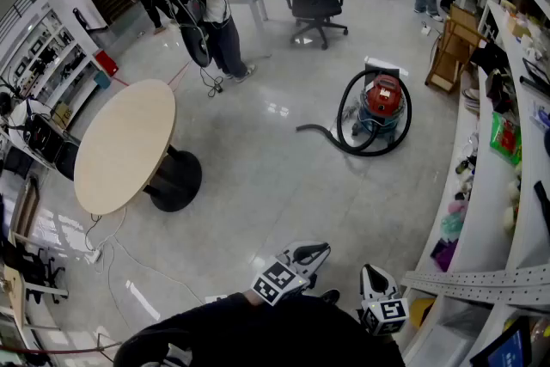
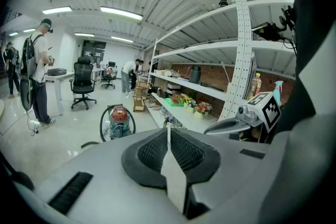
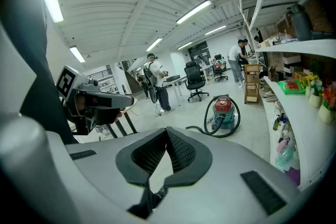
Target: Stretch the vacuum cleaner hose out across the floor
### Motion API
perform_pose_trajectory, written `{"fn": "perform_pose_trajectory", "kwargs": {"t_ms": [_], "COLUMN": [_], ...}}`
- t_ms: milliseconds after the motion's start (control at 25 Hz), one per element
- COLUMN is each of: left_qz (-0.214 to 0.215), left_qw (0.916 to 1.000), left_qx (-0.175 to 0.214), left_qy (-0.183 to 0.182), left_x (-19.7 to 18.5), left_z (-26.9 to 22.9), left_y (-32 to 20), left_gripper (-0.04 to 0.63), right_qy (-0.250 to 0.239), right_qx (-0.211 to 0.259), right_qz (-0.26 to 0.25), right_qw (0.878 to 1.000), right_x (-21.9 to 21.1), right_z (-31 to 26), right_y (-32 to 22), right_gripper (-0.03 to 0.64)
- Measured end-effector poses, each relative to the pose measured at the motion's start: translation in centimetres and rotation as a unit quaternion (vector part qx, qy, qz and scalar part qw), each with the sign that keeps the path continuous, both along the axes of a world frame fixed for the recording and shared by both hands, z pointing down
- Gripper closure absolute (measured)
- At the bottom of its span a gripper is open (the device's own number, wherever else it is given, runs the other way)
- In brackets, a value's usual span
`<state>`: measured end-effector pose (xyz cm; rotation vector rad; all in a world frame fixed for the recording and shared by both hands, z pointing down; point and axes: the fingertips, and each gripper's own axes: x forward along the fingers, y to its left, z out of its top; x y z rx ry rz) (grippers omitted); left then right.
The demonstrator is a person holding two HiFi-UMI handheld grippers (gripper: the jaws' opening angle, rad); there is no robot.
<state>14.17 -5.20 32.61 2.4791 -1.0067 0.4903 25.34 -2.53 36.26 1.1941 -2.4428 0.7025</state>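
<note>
One hose [image 1: 314, 129]: looped round the vacuum cleaner [image 1: 382, 99], far ahead on the floor [image 1: 258, 185], loose end lying to its left; not yet stretched.
Left gripper [image 1: 314, 252]: my fingers pressed together, empty, nothing within reach.
Right gripper [image 1: 369, 272]: likewise closed on nothing, near my body.
Shelves [image 1: 485, 176]: along the right, so I judge the bare floor to the left suits the stretch.

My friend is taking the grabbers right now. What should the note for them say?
Left gripper: fingers shut, empty.
Right gripper: fingers shut, empty.
Vacuum cleaner stands on the floor well ahead, near the shelves. Its hose is looped around it, with one end lying on the floor.
Done: nothing yet.
Left: walk over, grab the hose end, pull it out straight.
</note>
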Motion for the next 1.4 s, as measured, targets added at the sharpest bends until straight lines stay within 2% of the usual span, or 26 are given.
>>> {"fn": "perform_pose_trajectory", "kwargs": {"t_ms": [160,360,560,760,960,1120,1400], "left_qz": [-0.024,-0.026,-0.055,-0.076,-0.060,-0.030,-0.002], "left_qw": [0.9992,0.9985,0.9971,0.9945,0.9931,0.9947,0.9950], "left_qx": [0.031,0.047,0.051,0.060,0.076,0.059,0.060], "left_qy": [-0.003,-0.004,0.016,0.041,0.067,0.078,0.080], "left_x": [-0.5,-1.9,-6.6,-12.8,-19.3,-23.7,-26.0], "left_z": [-0.6,-0.9,0.0,0.0,-1.1,-0.3,1.0], "left_y": [-2.4,-2.2,-2.3,-3.7,-5.2,-5.6,-8.9], "left_gripper": [0.563,0.563,0.563,0.563,0.563,0.563,0.563], "right_qy": [0.009,0.020,0.005,0.039,0.063,0.075,0.076], "right_qx": [0.032,0.038,0.046,0.046,0.035,0.030,0.013], "right_qz": [-0.034,-0.051,-0.030,-0.029,-0.014,0.003,0.041], "right_qw": [0.999,0.998,0.998,0.998,0.997,0.997,0.996], "right_x": [-0.5,-2.2,-5.7,-10.8,-17.1,-21.4,-22.5], "right_z": [-0.1,-0.3,-0.1,-0.4,-1.7,-2.7,-0.6], "right_y": [-2.9,-3.2,-4.6,-6.1,-7.2,-7.1,-9.5], "right_gripper": [0.603,0.603,0.601,0.601,0.601,0.601,0.601]}}
